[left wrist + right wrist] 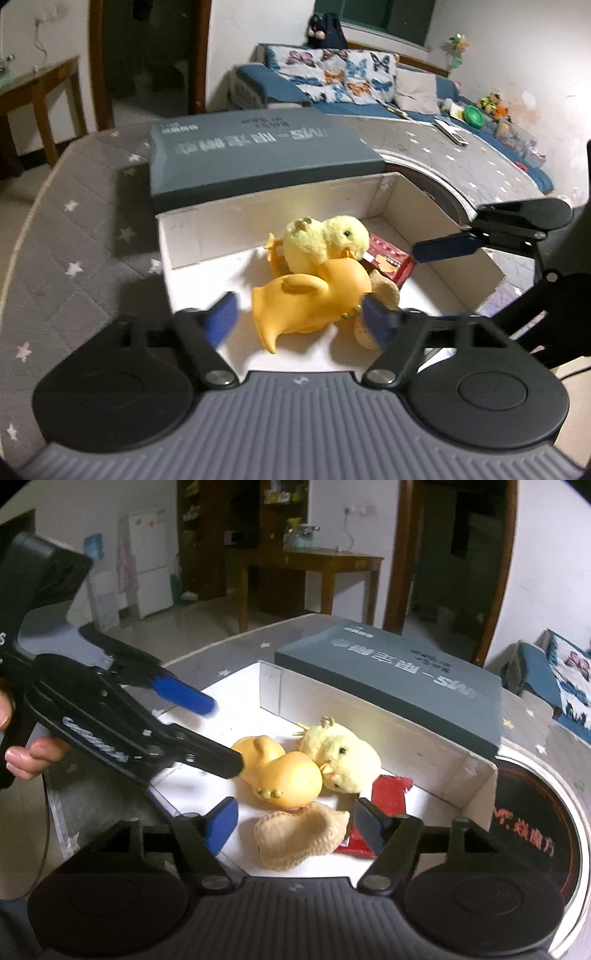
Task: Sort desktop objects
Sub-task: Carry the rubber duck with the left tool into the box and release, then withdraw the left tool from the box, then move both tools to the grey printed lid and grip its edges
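An open white box (229, 236) (388, 727) holds an orange rubber duck (306, 299) (291, 775), a yellow plush chick (325, 240) (343, 757), a beige peanut-shaped toy (299, 834) (386, 288) and a red snack packet (391, 260) (388, 794). My left gripper (299, 321) (218, 734) is open over the box's near side, and the duck lies just past its tips. My right gripper (295, 825) is open low over the box, with the peanut toy between its spread fingers. One of its blue fingers (447, 246) shows in the left wrist view.
A grey lidded box (258, 155) (388, 672) lies right behind the white box on a grey star-patterned mat (74, 236). A round black and red disc (535, 812) sits to the right. A hand (26, 753) holds the left gripper. A sofa and a wooden table stand farther off.
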The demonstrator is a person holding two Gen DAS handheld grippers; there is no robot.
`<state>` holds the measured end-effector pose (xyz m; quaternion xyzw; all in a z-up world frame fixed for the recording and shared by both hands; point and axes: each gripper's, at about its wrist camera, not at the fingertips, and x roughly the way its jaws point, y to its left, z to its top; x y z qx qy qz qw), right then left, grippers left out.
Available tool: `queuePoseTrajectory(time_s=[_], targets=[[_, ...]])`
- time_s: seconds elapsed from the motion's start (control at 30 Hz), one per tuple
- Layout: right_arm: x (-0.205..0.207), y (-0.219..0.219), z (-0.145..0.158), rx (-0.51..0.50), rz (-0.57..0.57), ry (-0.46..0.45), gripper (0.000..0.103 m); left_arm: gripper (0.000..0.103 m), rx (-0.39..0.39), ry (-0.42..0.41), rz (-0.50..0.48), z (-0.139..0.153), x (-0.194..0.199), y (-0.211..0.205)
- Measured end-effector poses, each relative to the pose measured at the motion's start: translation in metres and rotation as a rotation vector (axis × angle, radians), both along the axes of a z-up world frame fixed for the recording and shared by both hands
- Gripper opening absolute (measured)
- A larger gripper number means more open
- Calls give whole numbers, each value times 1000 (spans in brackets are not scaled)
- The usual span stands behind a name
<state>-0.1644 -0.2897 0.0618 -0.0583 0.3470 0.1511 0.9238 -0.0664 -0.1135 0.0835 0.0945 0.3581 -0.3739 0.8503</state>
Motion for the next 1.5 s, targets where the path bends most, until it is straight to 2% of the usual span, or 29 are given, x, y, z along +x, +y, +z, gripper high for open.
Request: queuePoseTrajectory(time_s=[0.1,0.23,0.33,0.63,0.83,0.97,1.5], targets=[[-6,-7,3,25,-29,-10,79,92,2,-62,30,8,-8,2],[-10,-16,8,51,-59,-23,87,102,-8,-102,69,17,-9,5],[-10,-23,12,67,-80,-29,89,102,0,-128,92,21,-7,4],[5,-49,25,121,-143,-57,96,102,12,-121,124,30,16,-4],[26,-66,31,129,-176,-71,97,102,70,-151,141,37,32,-24],[39,-76,34,141,-203,-79,98,102,114,-128,157,36,47,-40],[66,-98,29,171,-264,-60,99,102,156,-106,204,31,76,-64]])
